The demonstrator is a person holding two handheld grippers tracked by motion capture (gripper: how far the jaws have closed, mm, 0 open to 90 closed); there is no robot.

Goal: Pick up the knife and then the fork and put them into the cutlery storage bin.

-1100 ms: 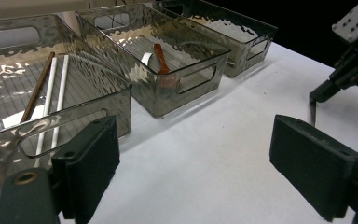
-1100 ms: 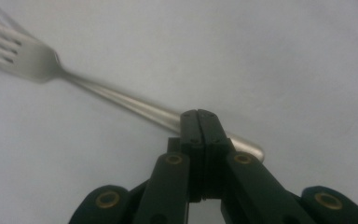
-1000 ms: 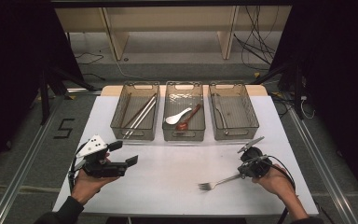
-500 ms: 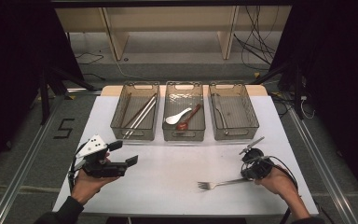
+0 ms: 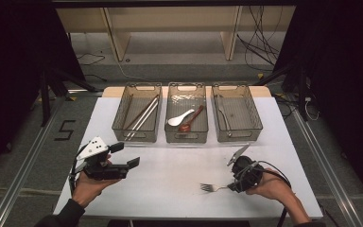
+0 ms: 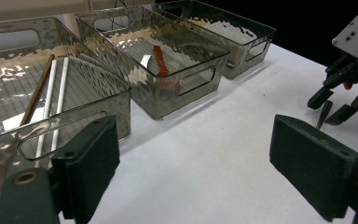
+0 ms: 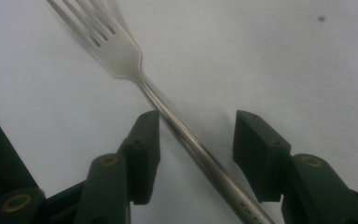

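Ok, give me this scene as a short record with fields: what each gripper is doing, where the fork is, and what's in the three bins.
right gripper: jaws just opened, apart, fork handle between them
fork: lying flat on the white table, tines toward the person's left
left gripper: open, holding nothing, held above the table
left bin: chopsticks
middle bin: white spoon and brown spoon
right bin: one piece of metal cutlery, kind unclear

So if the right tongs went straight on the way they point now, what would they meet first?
Most likely the fork itself. Its handle lies on the table between the open pads of the right tongs, which have just been opening, and its head lies just ahead. Beyond it is bare white table, though depth is hard to judge.
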